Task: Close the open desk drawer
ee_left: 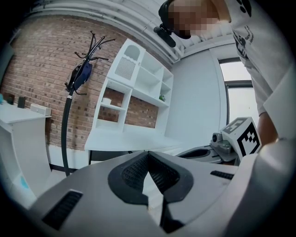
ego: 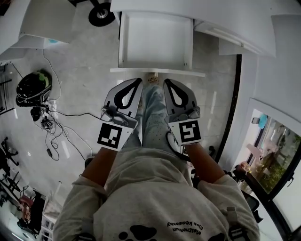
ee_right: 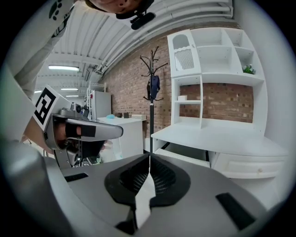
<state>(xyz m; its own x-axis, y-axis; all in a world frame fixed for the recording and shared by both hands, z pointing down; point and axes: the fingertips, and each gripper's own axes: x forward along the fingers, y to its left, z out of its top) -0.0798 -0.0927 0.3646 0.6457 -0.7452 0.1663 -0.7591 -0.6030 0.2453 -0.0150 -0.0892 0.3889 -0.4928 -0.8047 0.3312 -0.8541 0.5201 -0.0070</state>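
Pale floor [ego: 87, 66], cables [ego: 59, 123], perhaps a helmet [ego: 32, 87]

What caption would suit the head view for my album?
A person holds the shut grey left tongs and right tongs pointed at the open white desk drawer.

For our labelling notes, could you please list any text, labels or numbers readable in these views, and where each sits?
Sweatshirt: two printed lines, too small and warped to read.
Left gripper cube and right gripper cube: black-and-white square patterns, no letters.
No other text shows.

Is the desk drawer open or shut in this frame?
Open: the drawer juts out from under the desk top, its bare white inside showing in the head view.
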